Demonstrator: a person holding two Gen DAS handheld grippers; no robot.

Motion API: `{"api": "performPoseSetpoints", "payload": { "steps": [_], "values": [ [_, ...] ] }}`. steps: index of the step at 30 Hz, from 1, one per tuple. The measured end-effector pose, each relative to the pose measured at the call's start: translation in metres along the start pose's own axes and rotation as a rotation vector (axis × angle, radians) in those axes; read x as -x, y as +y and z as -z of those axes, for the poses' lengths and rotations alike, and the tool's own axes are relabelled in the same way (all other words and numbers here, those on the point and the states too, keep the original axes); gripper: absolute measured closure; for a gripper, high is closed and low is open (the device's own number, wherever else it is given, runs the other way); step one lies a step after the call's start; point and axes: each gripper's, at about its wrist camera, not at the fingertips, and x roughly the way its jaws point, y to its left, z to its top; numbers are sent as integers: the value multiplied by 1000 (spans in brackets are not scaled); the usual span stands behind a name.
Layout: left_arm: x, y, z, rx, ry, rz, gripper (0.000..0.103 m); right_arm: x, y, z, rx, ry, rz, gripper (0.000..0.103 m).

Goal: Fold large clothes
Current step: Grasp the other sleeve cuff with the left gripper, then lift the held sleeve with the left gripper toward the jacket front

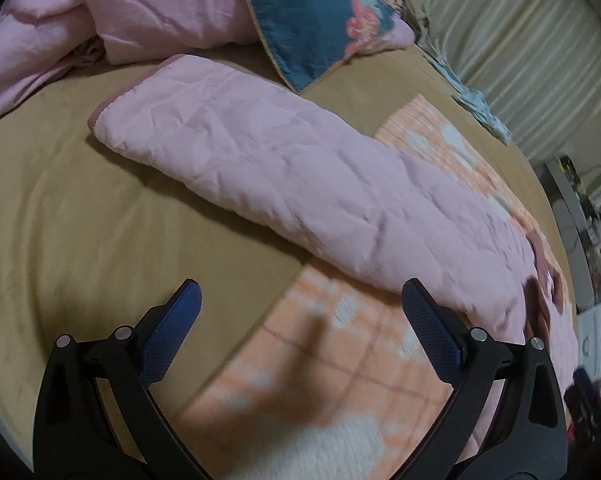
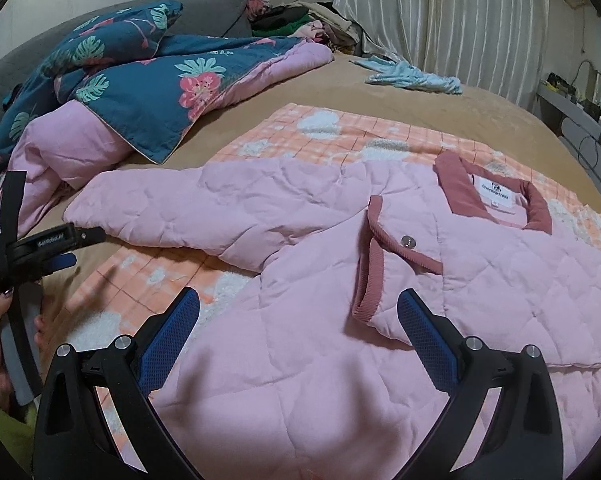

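**Item: pink quilted jacket, laid out for folding**

Location. The pink quilted jacket (image 2: 340, 280) lies face up on an orange checked blanket (image 2: 340, 136), which is spread over the tan bed (image 1: 100, 220). Collar (image 2: 496, 200) points toward the curtain side; a flap with a snap button (image 2: 407, 241) is turned back on the chest.

Sleeve. One sleeve (image 1: 228, 160) extends straight out to the side, its cuff resting on bare bed sheet beyond the blanket edge. It appears unfolded.

Left gripper (image 1: 300, 312). Fingers spread wide, holding nothing, hovering above the blanket just beside the near edge of the sleeve.

Right gripper (image 2: 298, 316). Fingers spread wide, holding nothing, poised above the jacket body below the chest flap.

Surroundings. A teal floral quilt with pink lining (image 2: 140, 80) is heaped at the head of the bed; a light blue garment (image 2: 416, 76) lies near the curtain (image 2: 440, 12). Both are well apart from the jacket.

Step in hand, as judged. Bringing the outstretched sleeve across the body. Advised handling: pinch the sleeve near the cuff through both layers, as padded fabric slips from a shallow grip; lift only enough to clear the bed; lay it flat across the chest with the fold along the shoulder seam. The right gripper may press the body down so the jacket does not drag over the blanket.
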Motion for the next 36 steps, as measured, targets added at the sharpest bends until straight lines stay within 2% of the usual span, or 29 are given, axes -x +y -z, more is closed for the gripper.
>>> {"api": "performPoseSetpoints", "payload": {
  "steps": [9, 14, 19, 21, 24, 25, 26, 27, 29, 31, 36],
  "values": [
    [-26, 25, -34, 141, -38, 17, 9, -6, -21, 5, -42, 19, 32, 4],
    [-44, 42, -46, 231, -36, -3, 9, 1, -47, 10, -100, 4, 40, 4],
    [-53, 44, -58, 232, -68, -31, 9, 6, -72, 22, -152, 24, 56, 4],
    [-58, 44, -63, 221, -69, -67, 12, 13, -78, 26, -160, 14, 63, 4],
    [-61, 40, -68, 198, -69, -137, 32, 23, -86, 30, -180, -1, 63, 4],
    [-59, 39, -69, 190, -76, -143, 50, 26, -88, 30, -186, -3, 62, 4],
    [-56, 40, -71, 195, -84, -115, 67, 28, -90, 30, -189, -7, 63, 4],
    [-53, 40, -71, 201, -85, -100, 71, 30, -91, 30, -191, -11, 64, 4],
    [-45, 40, -73, 212, -101, -48, 87, 36, -93, 30, -195, -22, 70, 4],
    [-31, 35, -75, 209, -131, -4, 90, 40, -94, 30, -197, -24, 67, 4],
    [11, 15, -77, 156, -193, 52, 92, 55, -90, 29, -193, -48, 64, 4]
  ]
}}
